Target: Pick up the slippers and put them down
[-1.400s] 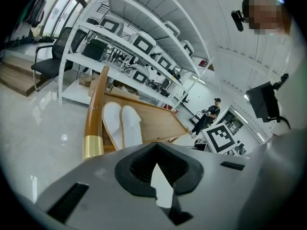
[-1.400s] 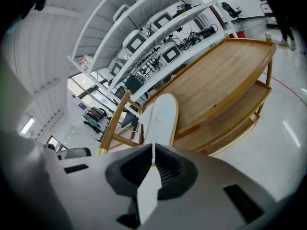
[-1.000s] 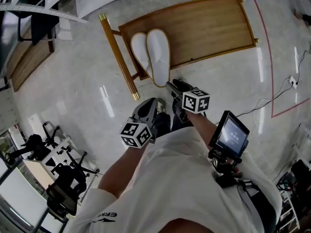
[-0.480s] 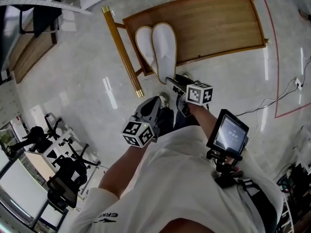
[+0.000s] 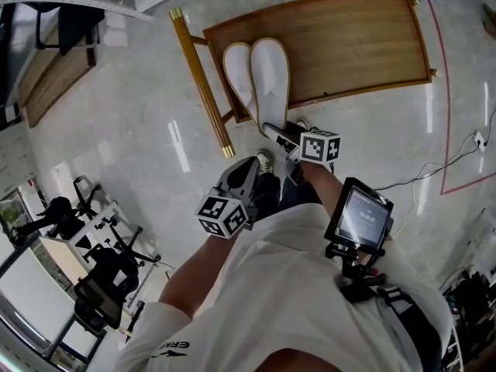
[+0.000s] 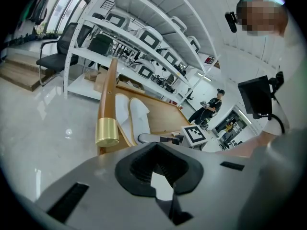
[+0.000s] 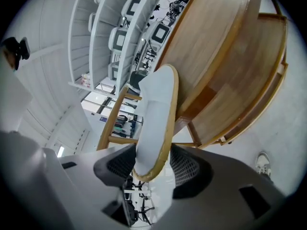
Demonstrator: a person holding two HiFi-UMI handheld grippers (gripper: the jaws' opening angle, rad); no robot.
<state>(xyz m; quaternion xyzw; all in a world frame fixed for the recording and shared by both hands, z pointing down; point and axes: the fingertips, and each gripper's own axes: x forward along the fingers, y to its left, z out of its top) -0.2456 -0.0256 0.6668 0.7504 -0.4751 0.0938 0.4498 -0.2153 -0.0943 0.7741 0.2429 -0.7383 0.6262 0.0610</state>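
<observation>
left gripper [image 6: 161,188]: jaws together, empty | right gripper [image 7: 151,163]: jaws just opened wide, slipper [image 7: 156,109] heel between them | second slipper [image 5: 237,72]: just beside it, both flat on rack [image 5: 349,41] top, left end, toes pointing away

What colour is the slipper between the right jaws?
The slipper is white with a tan edge; right gripper view.

Wooden rack [image 5: 349,45] on pale floor [image 5: 116,130]; white shelving [image 6: 153,11] behind; black office chair [image 6: 56,52] beside it.
</observation>
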